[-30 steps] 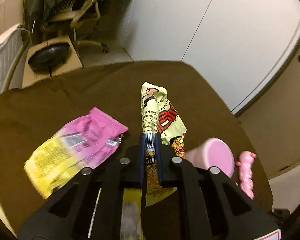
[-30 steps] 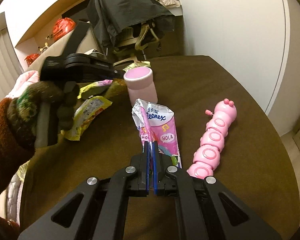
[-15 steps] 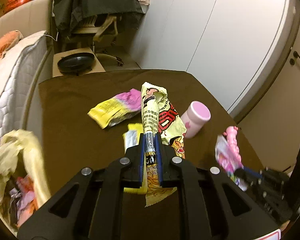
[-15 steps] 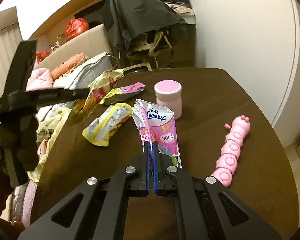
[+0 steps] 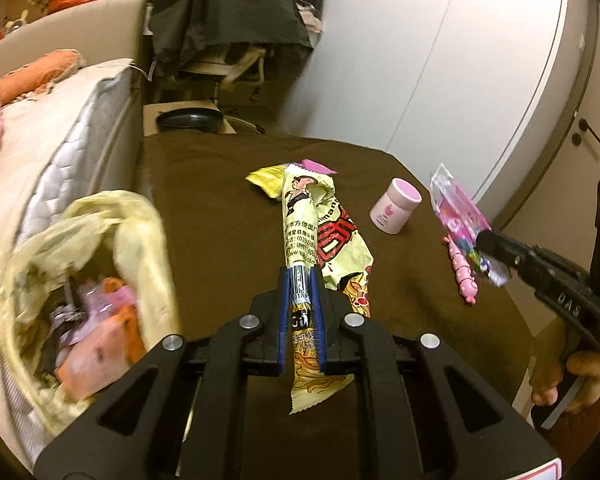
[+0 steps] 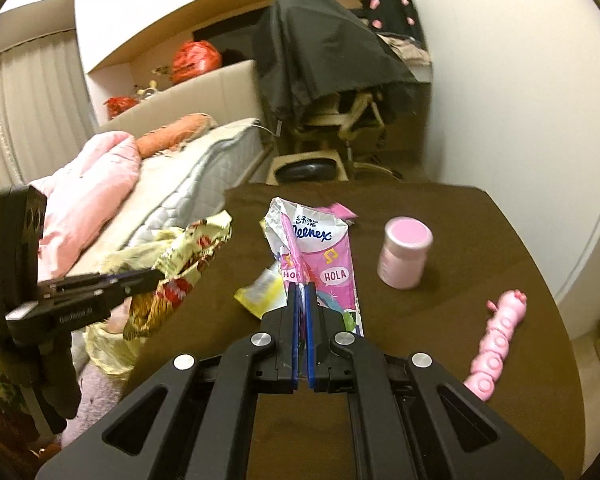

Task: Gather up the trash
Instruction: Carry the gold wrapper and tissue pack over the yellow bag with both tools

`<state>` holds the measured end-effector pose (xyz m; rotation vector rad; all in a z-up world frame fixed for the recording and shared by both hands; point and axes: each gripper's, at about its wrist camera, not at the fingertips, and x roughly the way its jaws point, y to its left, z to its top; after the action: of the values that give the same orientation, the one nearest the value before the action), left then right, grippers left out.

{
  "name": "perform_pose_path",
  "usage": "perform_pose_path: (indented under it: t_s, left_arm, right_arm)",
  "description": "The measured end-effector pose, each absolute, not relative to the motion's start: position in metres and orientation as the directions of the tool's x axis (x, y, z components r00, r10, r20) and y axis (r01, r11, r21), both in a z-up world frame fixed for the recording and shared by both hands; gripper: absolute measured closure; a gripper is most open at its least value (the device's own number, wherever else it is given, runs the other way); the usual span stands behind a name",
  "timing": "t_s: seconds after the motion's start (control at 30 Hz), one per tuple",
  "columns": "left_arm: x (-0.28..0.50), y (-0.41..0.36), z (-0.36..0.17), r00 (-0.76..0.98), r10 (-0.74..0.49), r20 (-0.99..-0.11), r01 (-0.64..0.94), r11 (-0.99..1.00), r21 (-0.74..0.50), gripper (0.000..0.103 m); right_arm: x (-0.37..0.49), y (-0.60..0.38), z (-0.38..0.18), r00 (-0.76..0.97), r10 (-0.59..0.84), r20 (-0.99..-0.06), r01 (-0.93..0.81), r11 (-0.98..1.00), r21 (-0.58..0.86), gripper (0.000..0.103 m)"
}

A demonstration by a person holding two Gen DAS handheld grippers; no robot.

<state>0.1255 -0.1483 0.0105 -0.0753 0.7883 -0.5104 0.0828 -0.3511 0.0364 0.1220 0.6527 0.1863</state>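
Observation:
My left gripper (image 5: 301, 280) is shut on a crumpled yellow noodle wrapper (image 5: 308, 224) and holds it in the air above the brown table (image 5: 220, 208), near its left edge. It also shows in the right wrist view (image 6: 156, 276) with the wrapper (image 6: 188, 256). My right gripper (image 6: 302, 292) is shut on a pink Kleenex tissue pack (image 6: 320, 252), lifted above the table; it shows at the right of the left wrist view (image 5: 480, 240). A yellow trash bag (image 5: 88, 240) with wrappers inside hangs open beside the table's left edge. A yellow-and-pink wrapper (image 5: 276, 176) lies on the table.
A pink jar (image 6: 404, 252) stands on the table's right half. A pink caterpillar toy (image 6: 496, 344) lies near the right edge. A bed (image 6: 148, 184) stands left of the table. A draped chair (image 6: 332, 72) stands behind it.
Both grippers rose and drew back with their wrappers. The left one swung left, bringing the yellow trash bag closer and larger in its view.

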Motion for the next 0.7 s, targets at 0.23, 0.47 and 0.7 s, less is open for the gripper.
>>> perform_pose_path:
  t_s: [0.23, 0.47, 0.7]
  left_arm:
    - [0.099, -0.091, 0.033, 0.679, -0.397, -0.617, 0.332, 0.916, -0.224, 0.093]
    - [0.084, -0.026, 0.045, 0.74, -0.322, -0.59, 0.23, 0.946, -0.228, 0.093]
    - [0.084, 0.031, 0.034, 0.755, -0.266, -0.599, 0.131, 0.957, -0.259, 0.093]
  right_arm:
    - [0.091, -0.309, 0.055, 0.768, 0.291, -0.571, -0.226, 0.957, 0.183, 0.099]
    - [0.109, -0.245, 0.06, 0.729, 0.357, -0.584, -0.318, 0.932, 0.173, 0.099]
    - [0.128, -0.19, 0.059, 0.693, 0.395, -0.603, -0.389, 0.909, 0.148, 0.099]
